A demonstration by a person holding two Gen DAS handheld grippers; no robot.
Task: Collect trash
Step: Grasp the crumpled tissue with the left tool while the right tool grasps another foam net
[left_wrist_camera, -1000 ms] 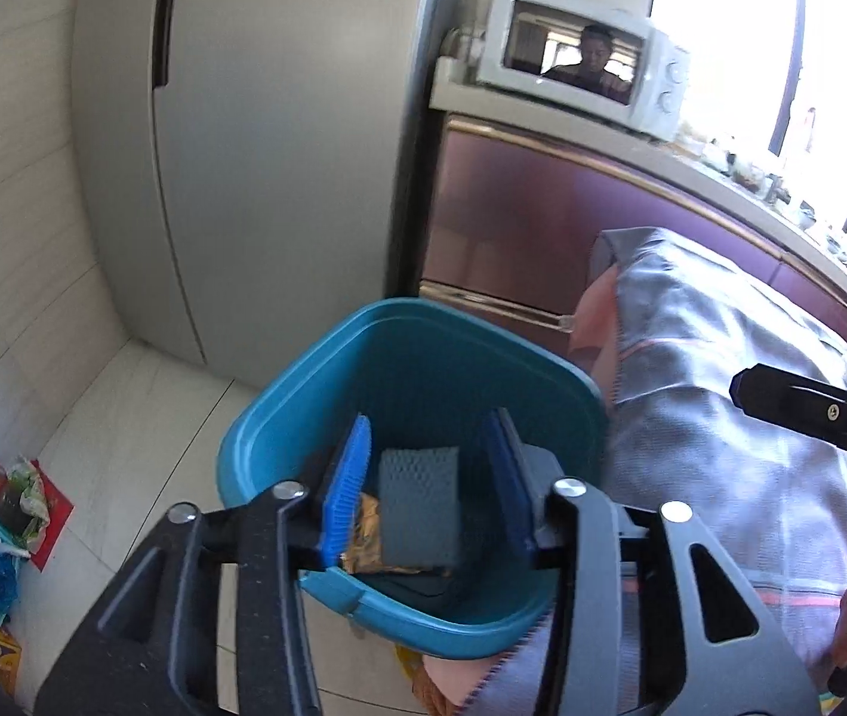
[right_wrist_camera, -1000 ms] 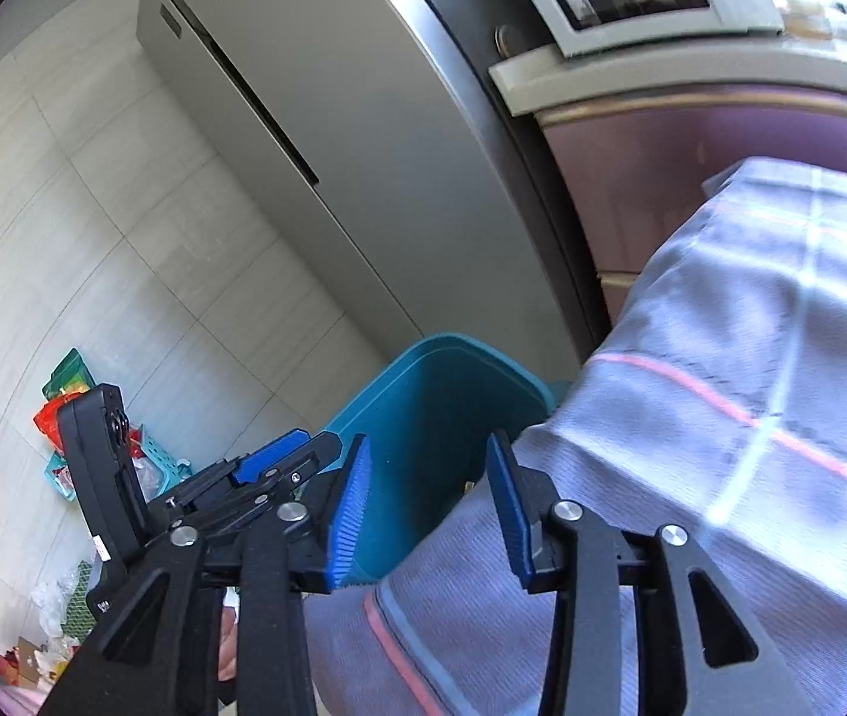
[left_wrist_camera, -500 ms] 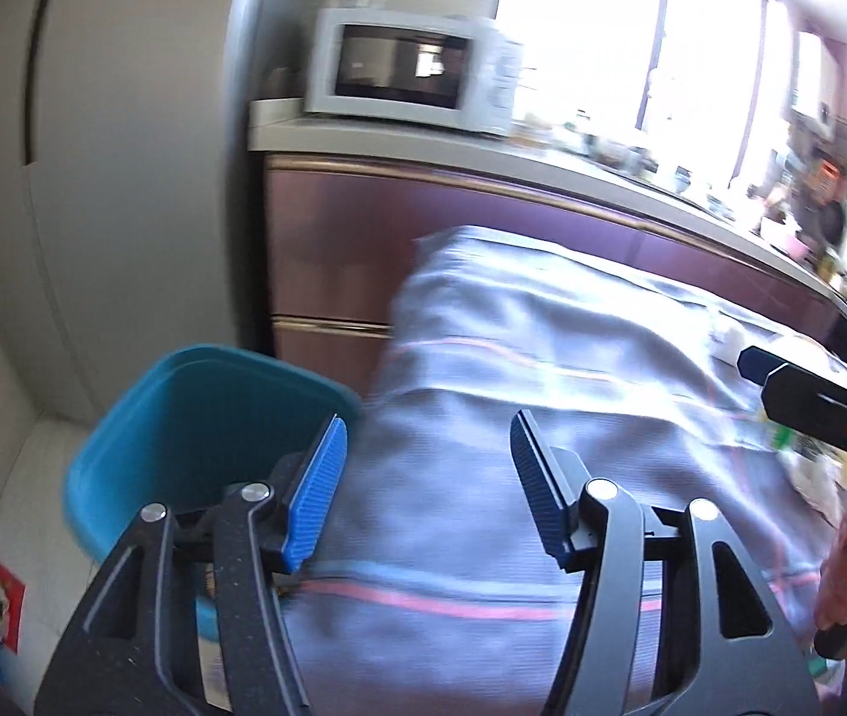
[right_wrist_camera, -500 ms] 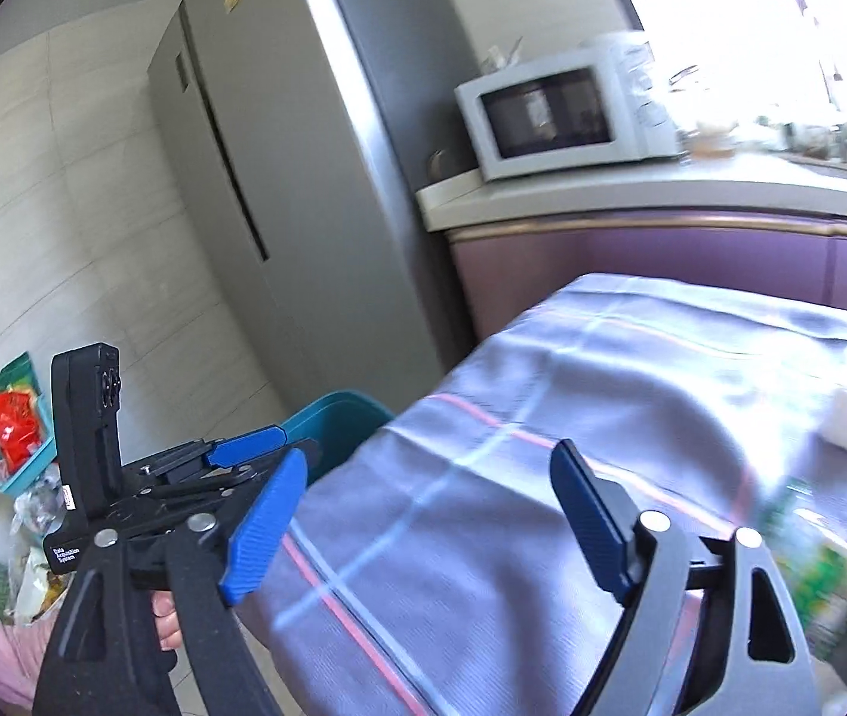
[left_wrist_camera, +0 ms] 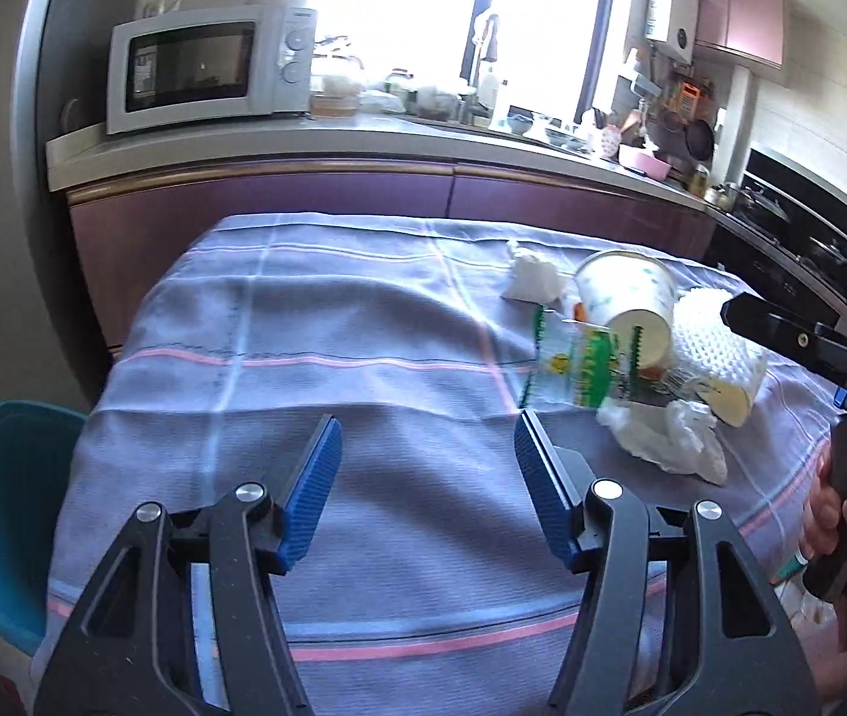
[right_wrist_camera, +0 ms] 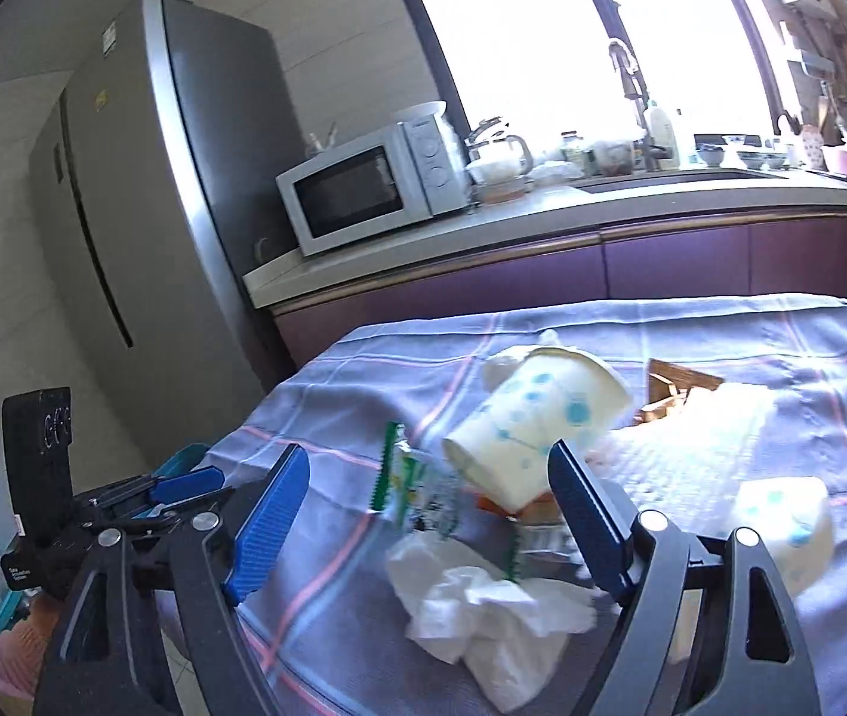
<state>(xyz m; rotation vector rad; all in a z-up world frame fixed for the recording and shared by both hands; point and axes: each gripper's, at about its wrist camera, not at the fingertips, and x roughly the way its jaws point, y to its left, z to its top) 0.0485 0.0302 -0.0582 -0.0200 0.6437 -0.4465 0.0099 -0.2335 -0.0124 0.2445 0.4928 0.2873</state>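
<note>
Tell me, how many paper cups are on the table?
2. One dotted paper cup lies tipped over on the trash pile in the middle of the tablecloth. The other cup lies on its side further right. More could be hidden underneath.

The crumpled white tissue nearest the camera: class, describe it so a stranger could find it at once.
Start at the table under the purple checked cloth. In the trash pile, in front of the tipped dotted paper cup and green-edged wrapper, lies the crumpled white tissue. It alone is plain, soft and unprinted.
</note>
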